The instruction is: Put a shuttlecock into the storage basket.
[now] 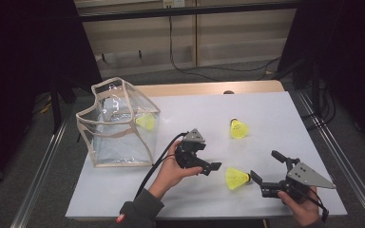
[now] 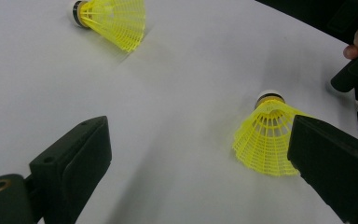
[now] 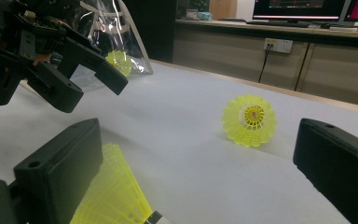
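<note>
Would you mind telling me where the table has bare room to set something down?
The far right of the table, beyond the far shuttlecock, is bare, as is the near left strip below the clear bag. It is crowded around the near shuttlecock, between the left gripper and right gripper.

A white counter (image 1: 275, 123) with a wooden far edge fills the middle of the high view. Beyond it runs a pale cabinet wall (image 1: 228, 33) with a black cable (image 1: 172, 42) hanging down to the grey floor. Monitors (image 3: 298, 8) glow on a far desk in the right gripper view.
</note>
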Demonstrator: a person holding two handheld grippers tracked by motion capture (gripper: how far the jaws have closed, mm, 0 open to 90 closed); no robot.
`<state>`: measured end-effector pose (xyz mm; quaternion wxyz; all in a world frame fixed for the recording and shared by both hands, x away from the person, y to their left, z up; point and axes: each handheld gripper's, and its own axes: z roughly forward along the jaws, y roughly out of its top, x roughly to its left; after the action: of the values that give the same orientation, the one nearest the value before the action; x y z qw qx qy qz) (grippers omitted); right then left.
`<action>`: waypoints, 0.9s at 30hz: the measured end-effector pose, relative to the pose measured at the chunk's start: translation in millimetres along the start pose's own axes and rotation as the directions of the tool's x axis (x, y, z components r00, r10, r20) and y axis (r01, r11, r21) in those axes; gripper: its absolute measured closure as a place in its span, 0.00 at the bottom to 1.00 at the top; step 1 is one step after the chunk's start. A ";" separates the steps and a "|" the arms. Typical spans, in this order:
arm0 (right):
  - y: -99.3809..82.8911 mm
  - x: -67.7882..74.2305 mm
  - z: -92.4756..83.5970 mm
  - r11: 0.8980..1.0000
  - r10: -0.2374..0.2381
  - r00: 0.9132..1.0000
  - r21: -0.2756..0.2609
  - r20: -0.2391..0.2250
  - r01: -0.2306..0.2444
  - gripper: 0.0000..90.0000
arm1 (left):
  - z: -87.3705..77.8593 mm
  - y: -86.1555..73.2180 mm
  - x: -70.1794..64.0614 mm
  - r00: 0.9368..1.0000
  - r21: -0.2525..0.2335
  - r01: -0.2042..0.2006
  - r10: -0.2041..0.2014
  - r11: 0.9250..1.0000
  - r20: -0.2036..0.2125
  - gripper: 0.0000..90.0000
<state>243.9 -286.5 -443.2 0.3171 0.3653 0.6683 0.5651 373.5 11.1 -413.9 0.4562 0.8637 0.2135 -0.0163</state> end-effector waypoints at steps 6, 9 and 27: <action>0.0 -1.2 -0.9 1.000 0.001 1.000 0.001 0.008 -0.001 0.02 | 4.3 -1.0 -2.2 1.000 0.008 -0.013 0.013 1.000 0.001 0.07; -0.1 -1.2 -0.4 1.000 0.002 1.000 0.000 0.012 -0.002 0.02 | 5.5 -1.4 -2.4 1.000 0.013 -0.022 0.022 1.000 0.001 0.07; -0.2 -2.2 -2.1 1.000 0.002 1.000 0.002 0.012 -0.002 0.02 | 12.5 -2.0 -6.9 0.999 0.013 -0.035 0.035 0.999 0.004 0.08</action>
<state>243.3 -289.5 -443.1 0.3205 0.3696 0.6665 0.5626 368.6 -0.2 -421.2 0.4512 0.8703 0.1974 -0.0113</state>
